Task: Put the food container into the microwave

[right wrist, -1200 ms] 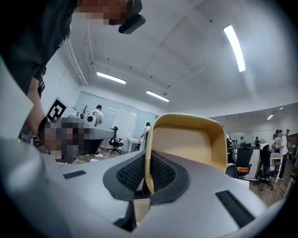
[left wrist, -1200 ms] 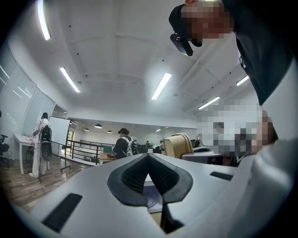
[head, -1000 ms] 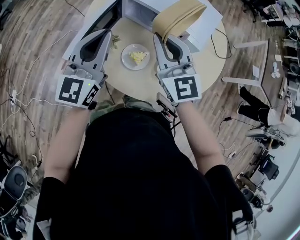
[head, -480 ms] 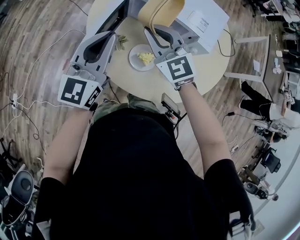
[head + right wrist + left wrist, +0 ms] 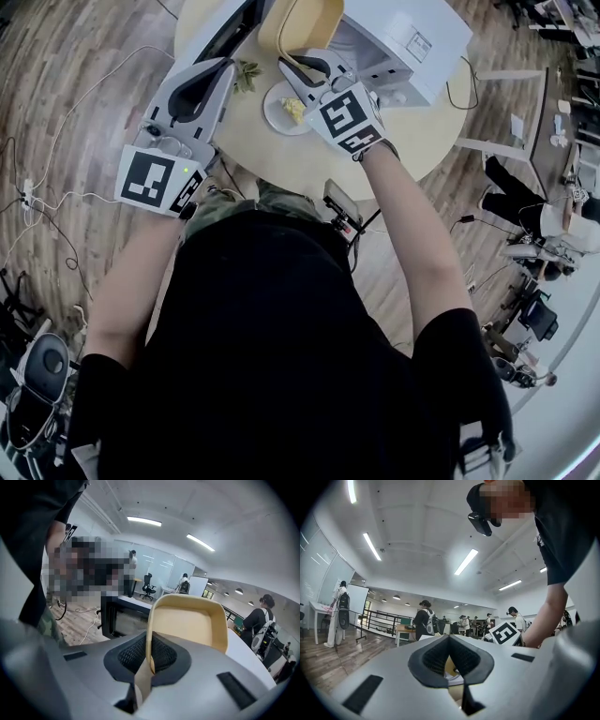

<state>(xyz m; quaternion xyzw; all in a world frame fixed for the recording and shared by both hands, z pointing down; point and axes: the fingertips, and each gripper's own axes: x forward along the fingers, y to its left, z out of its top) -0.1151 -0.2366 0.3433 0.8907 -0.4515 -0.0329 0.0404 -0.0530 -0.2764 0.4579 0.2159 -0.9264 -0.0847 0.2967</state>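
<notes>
**Obs 1:** Entry: insertion step. Your right gripper has its fingers pinching 1 wall of the food container. It is held in the air above the far edge of the worktop, just in front of the microwave. The microwave's door is swung open toward the far-left edge.

**Obs 2:** Agreed. In the right gripper view the wall runs straight down between the pads of the right gripper, and the food container stands steeply tilted. You see into it, not across its rim. My judgement: level it before you go in, or the raised side may catch the top of the opening.

**Obs 1:** Your left gripper hangs over the left edge with its fingers pressed together on nothing. The left gripper view shows the same for the left gripper. I would hold it there, off the door.

**Obs 2:** Mind the plate of food below your right gripper. Travel toward the far edge, not down.

**Obs 1:** Container notes: tan, rectangular, rounded corners, open top. No lid is visible, and it looks empty. The wall is thin.

**Obs 2:** Likely light, then, and the wall may flex in a 1-sided grip. Move slowly, set the base flat inside, then spread the fingers.
</notes>
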